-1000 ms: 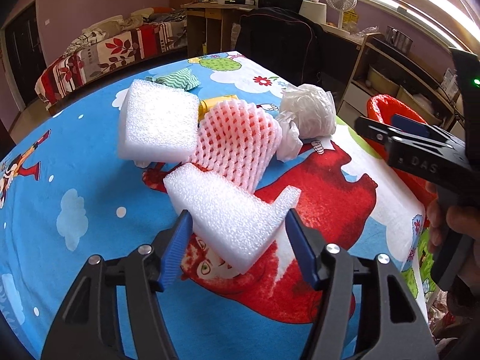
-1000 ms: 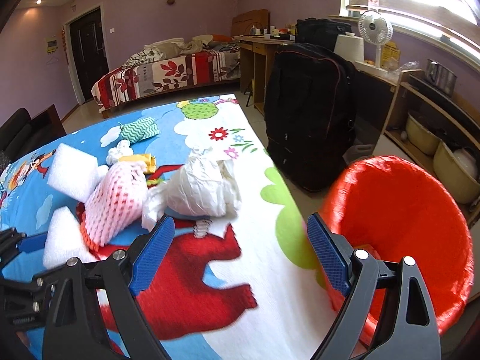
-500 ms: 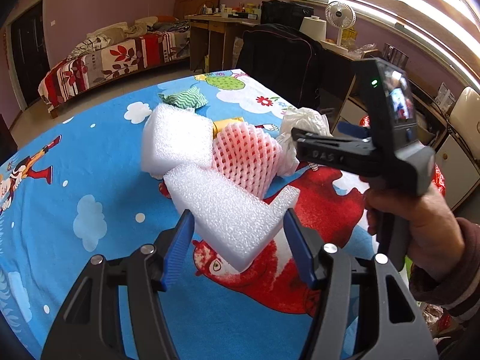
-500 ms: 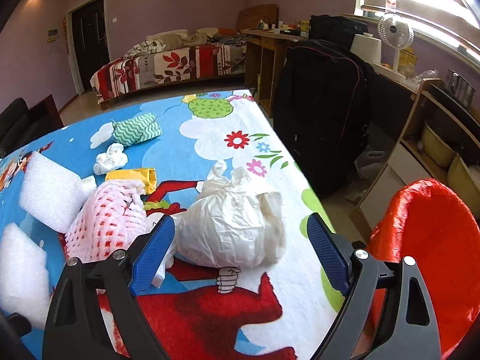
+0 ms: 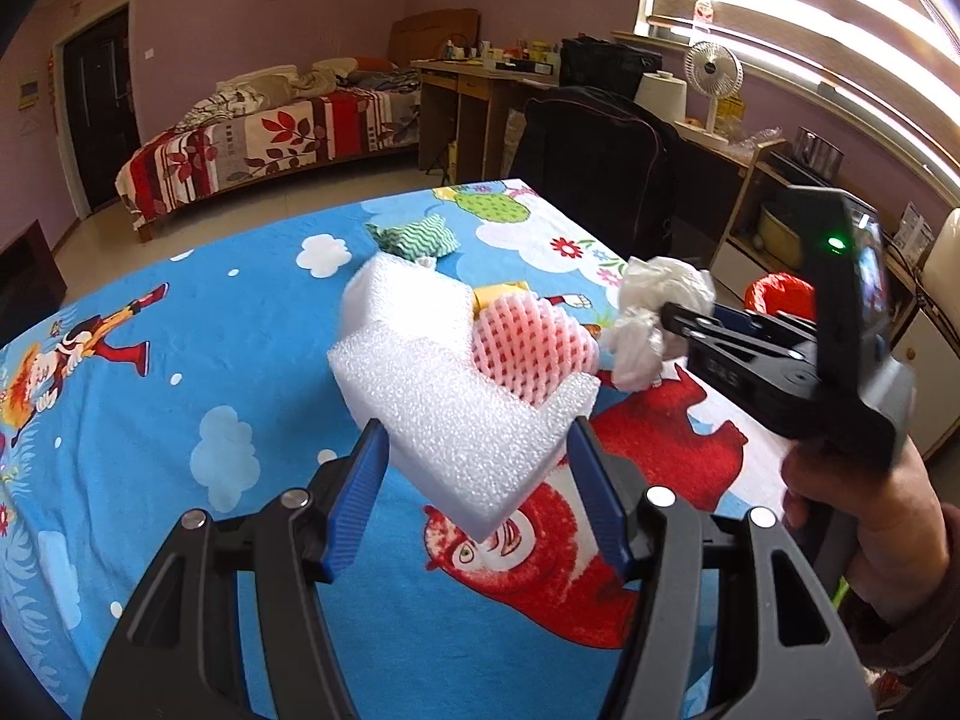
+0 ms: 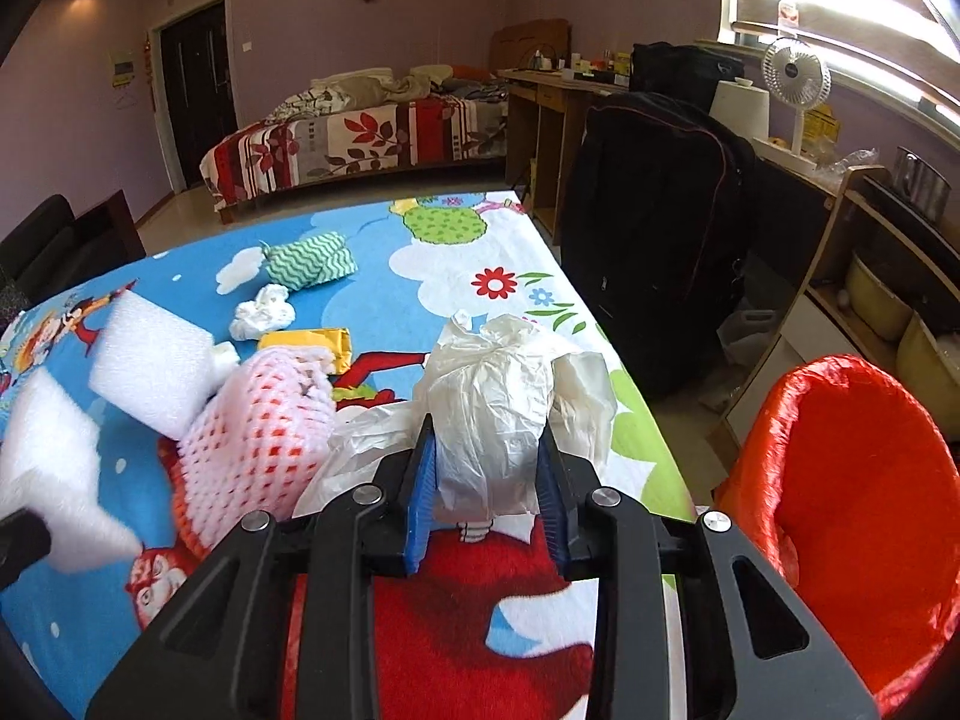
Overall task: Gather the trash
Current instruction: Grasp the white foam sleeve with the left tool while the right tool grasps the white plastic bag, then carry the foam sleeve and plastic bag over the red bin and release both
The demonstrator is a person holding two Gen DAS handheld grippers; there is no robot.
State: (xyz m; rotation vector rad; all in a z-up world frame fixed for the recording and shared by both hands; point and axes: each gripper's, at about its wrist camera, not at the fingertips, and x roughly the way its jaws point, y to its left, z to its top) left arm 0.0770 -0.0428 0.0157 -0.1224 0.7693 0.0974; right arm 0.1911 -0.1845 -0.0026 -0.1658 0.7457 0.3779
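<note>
covering table (image 6: pixel 198 546): cartoon cloth; bed (image 6: pixel 360 138) & desk (image 6: pixel 540 90) behind.

We see a white L-shaped foam block (image 5: pixel 474 420) lifted off the table, tilted, and a crumpled white plastic bag (image 6: pixel 498 414) bunched upright near the table's edge. Between them lie a pink foam fruit net (image 6: pixel 264 426), a second white foam block (image 6: pixel 150 372), a yellow wrapper (image 6: pixel 312 342), a tissue wad (image 6: pixel 264 315) and a green zigzag pouch (image 6: pixel 309 261). The red-lined trash bin (image 6: pixel 840 480) stands beside the table.
</note>
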